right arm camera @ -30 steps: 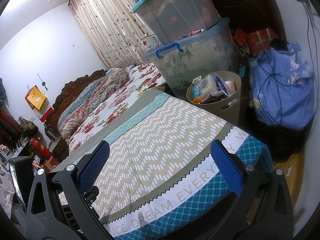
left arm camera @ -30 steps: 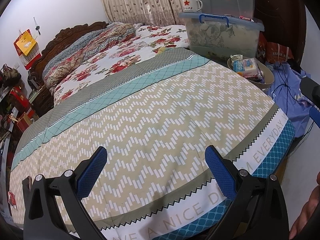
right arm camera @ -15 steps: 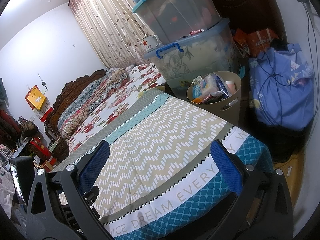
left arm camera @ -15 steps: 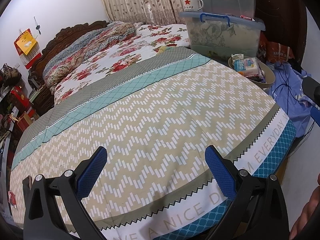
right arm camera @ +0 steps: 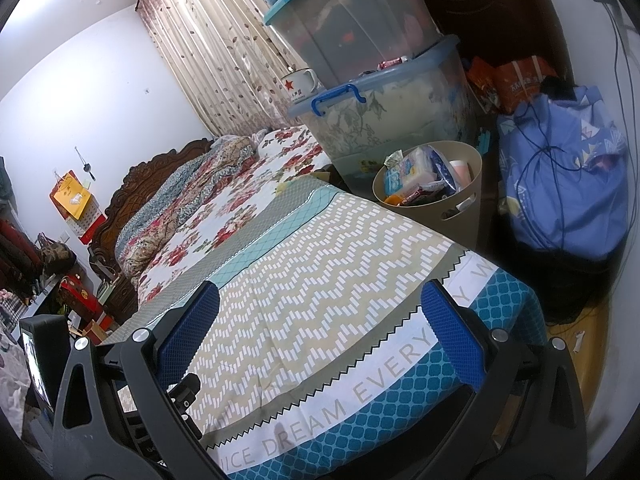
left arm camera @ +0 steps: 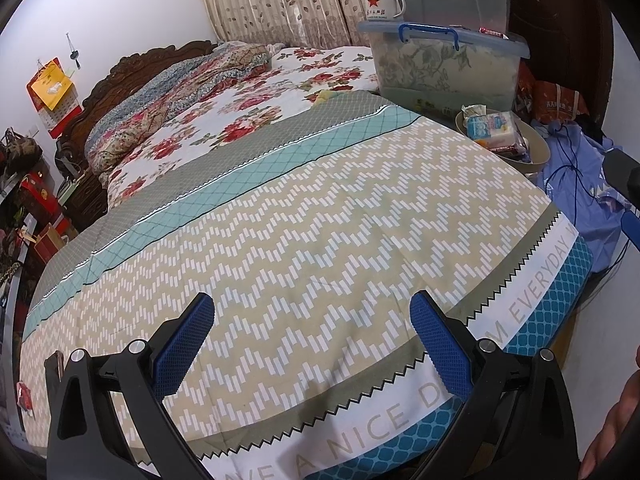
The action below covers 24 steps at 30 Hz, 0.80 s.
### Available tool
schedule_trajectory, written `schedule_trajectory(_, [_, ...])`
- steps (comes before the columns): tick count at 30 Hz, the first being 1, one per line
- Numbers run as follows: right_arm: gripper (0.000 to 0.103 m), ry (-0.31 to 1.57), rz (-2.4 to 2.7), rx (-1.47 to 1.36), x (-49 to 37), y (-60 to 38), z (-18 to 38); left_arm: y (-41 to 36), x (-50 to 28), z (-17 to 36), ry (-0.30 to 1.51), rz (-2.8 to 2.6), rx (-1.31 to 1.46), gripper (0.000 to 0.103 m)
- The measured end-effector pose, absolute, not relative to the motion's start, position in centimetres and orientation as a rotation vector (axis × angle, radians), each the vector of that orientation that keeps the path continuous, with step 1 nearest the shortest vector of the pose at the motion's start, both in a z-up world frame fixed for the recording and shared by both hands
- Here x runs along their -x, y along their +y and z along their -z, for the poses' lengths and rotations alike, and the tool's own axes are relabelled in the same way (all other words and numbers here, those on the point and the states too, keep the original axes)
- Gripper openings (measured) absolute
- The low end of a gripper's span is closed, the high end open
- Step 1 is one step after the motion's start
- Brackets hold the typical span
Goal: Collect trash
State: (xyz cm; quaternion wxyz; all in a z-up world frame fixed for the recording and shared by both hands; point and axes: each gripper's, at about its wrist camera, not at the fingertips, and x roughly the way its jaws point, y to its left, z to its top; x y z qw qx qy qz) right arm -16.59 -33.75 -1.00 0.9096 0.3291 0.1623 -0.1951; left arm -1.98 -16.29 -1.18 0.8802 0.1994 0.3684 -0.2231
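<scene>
A: Blue-padded left tongs (left arm camera: 312, 344) nearest the lens, spread wide, nothing between the pads. They hang over the foot of the bed (left arm camera: 304, 240), above the zigzag quilt.

B: Right tongs (right arm camera: 320, 328): same entry. Spread wide, holding nothing, over the lettered border at the quilt's foot edge. A small black device with a lit screen (right arm camera: 38, 356) sits at the lower left of the right wrist view.

A: Quilt surface between both pairs of pads shows only fabric. Further up the bed, a teal band, then a floral sheet (left arm camera: 240, 120) and a bunched floral blanket against the carved wooden headboard (left arm camera: 120, 76).

B: Trash location: a beige bin (right arm camera: 456, 200) on the floor just beside the bed's far right edge. It holds wrappers and packets, among them a blue-and-white packet (right arm camera: 404, 170) near the rim.

A: Confirmed from the left wrist view: bin (left arm camera: 536, 152) past the bed's right edge, packets heaped inside.

B: Beside the bin, a blue cloth bundle (right arm camera: 568, 184) with a dark cord across it. Behind the bin, a clear storage box (right arm camera: 384, 120) with blue handle; a second box stacked on it, and a white enamel mug (right arm camera: 298, 84) with a red star on the lower lid.

A: Farthest: patterned curtain (left arm camera: 288, 4), white wall.
</scene>
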Motion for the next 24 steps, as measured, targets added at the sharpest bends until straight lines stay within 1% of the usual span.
schedule_trajectory(24, [0.100, 0.335, 0.402, -0.679, 16.55, -33.81, 0.96, -16.06, 1.97, 1.35, 0.767, 0.470, -0.429, 0.094])
